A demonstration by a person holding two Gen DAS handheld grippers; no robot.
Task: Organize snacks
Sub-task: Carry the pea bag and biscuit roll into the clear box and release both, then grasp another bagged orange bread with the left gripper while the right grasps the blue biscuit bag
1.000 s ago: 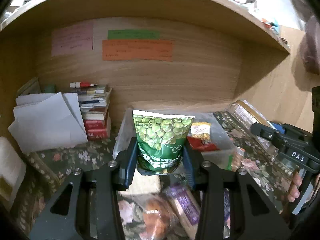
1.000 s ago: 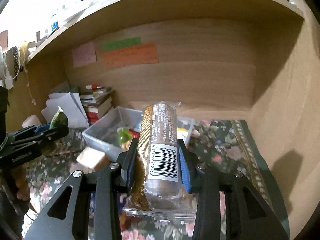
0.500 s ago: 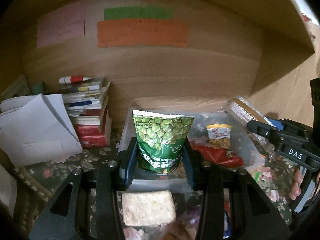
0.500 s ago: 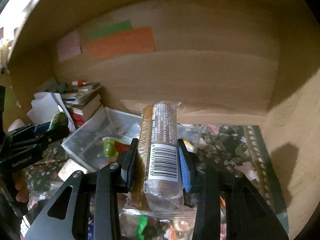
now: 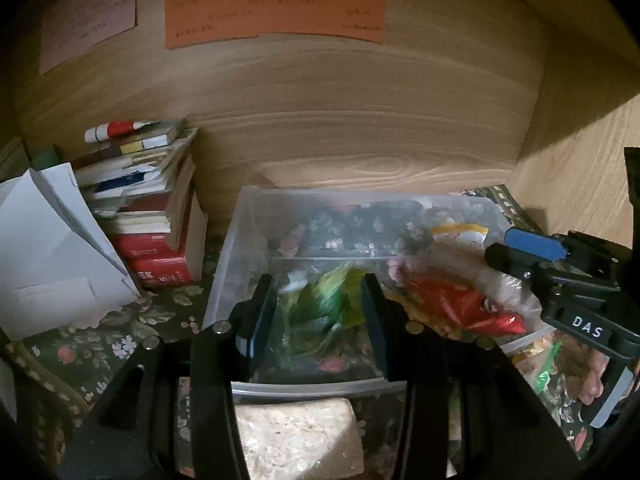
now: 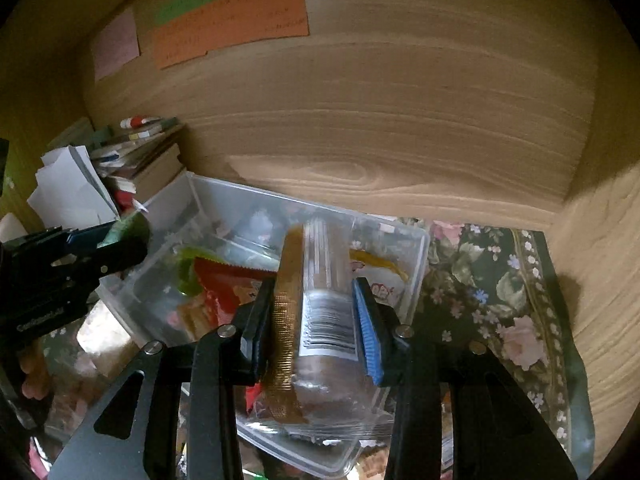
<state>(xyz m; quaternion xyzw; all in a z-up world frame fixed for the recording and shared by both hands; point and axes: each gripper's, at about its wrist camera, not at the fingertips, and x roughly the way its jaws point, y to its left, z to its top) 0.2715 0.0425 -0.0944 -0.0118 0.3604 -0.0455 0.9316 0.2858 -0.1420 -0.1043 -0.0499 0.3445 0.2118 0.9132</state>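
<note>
While the left gripper [image 5: 318, 312] hangs over the near end of a clear plastic bin [image 5: 256, 208], its fingers are opening, and the green bag of peas [image 5: 324, 304] lies blurred between them, inside the bin; whether the pads press on it cannot be told through the blur. Beside the green bag in the bin lie a red packet [image 5: 460, 304] and a yellow-topped packet [image 5: 460, 234]. The right gripper [image 6: 314, 324] has its fingers closed narrowly on a clear-wrapped roll with a gold edge and barcode label [image 6: 320, 308], held lengthwise above the bin's right half. The bin stands on a dark floral cloth [image 6: 500, 280] against the wooden back wall [image 5: 340, 120], where orange [image 5: 276, 12], green and pink paper notes hang. Left of the bin is a stack of books [image 5: 152, 216] with white papers [image 5: 52, 248] leaning beside it. A pale wrapped block [image 5: 296, 436] lies just in front of the bin.
</note>
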